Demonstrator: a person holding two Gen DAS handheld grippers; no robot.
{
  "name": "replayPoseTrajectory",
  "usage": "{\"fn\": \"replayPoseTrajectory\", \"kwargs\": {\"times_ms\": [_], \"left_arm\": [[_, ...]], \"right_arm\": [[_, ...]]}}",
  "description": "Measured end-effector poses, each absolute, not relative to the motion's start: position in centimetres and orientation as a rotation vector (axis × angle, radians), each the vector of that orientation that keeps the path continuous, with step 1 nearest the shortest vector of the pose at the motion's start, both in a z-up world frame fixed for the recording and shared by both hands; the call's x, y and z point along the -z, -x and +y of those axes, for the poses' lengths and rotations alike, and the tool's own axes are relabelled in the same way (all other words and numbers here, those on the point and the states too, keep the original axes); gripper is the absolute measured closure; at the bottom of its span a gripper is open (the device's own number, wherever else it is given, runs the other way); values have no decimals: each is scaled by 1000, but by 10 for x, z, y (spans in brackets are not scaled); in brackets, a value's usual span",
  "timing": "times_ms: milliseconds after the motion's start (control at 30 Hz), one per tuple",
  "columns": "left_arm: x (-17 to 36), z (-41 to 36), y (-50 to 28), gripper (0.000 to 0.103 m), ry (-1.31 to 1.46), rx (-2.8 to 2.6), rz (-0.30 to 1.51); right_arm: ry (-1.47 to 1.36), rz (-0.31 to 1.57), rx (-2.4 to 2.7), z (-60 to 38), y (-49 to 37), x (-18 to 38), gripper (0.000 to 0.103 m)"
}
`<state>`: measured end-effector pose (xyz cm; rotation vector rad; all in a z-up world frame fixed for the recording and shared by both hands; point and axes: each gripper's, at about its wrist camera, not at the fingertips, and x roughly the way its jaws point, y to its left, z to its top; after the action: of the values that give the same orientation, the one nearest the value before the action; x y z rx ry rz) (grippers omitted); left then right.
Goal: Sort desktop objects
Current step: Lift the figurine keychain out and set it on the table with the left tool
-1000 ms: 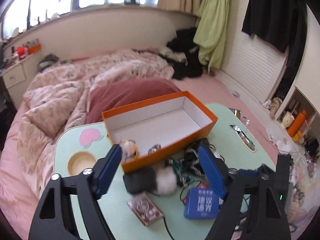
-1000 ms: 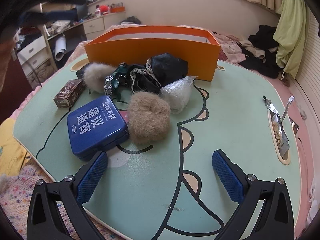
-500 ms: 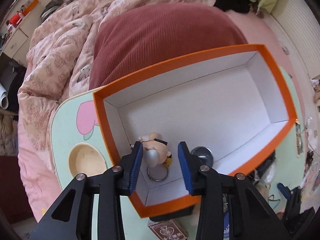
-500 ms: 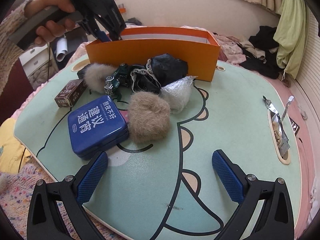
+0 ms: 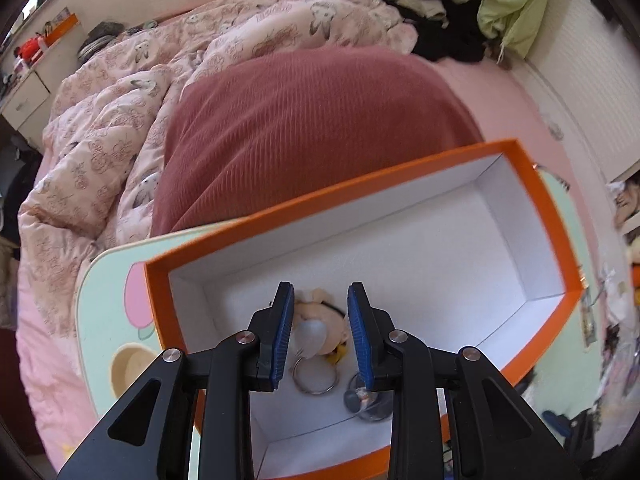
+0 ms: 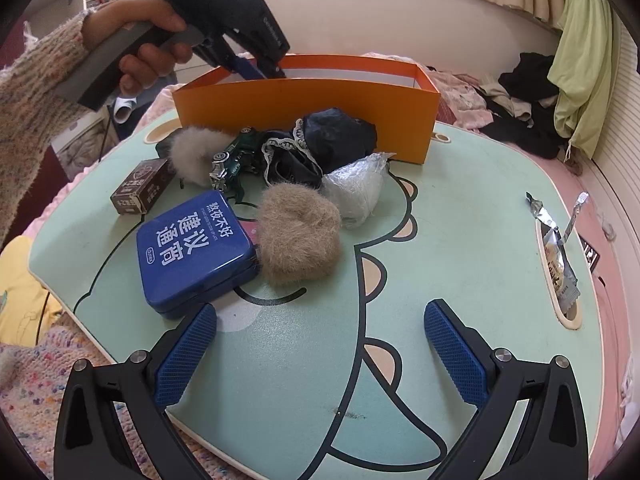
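Observation:
An orange box [image 5: 544,196] with a white inside stands on the green cartoon table [image 6: 460,216]. My left gripper [image 5: 318,336] is inside its near-left corner, jaws partly open around a small doll keychain [image 5: 320,320] with a metal ring, not clamping it. A small silver round thing [image 5: 368,400] lies beside it. In the right wrist view the left gripper [image 6: 256,68] dips into the box [image 6: 312,104]. My right gripper [image 6: 320,356] is open and empty above the table's front. Ahead lie a blue tin [image 6: 192,248], a tan fur ball [image 6: 298,236] and a brown card box [image 6: 140,192].
A grey fur ball [image 6: 192,156], green toy car [image 6: 232,160], dark lace cloth [image 6: 316,148] and clear plastic bag [image 6: 356,188] crowd the box's front. A wrapper [image 6: 560,256] lies in the table's right slot. Bedding and a red cushion [image 5: 304,128] lie beyond.
My left gripper went from above the pile into the orange box, narrowed its jaws, then widened them a little over the doll keychain. The right gripper has stayed still.

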<state>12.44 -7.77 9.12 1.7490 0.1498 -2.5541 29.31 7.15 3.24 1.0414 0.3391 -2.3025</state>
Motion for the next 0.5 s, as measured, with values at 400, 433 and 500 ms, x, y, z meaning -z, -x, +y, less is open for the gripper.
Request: {"fn": "replayPoseTrajectory", "kwargs": {"times_ms": [400,433,500], "left_arm": [[-72,-65,-125,51,-1759,2413,6],[-70,-63,-123,55,-1751,2400,-30],[-70,-61,-122,59,-1732,2404,-83]], "right_arm": [[-1039,341,2303,71,-294,-32,0],[-1039,340,2303,71,-294,-32,0],[-1040,336,2302,70,-294,-32,0]]}}
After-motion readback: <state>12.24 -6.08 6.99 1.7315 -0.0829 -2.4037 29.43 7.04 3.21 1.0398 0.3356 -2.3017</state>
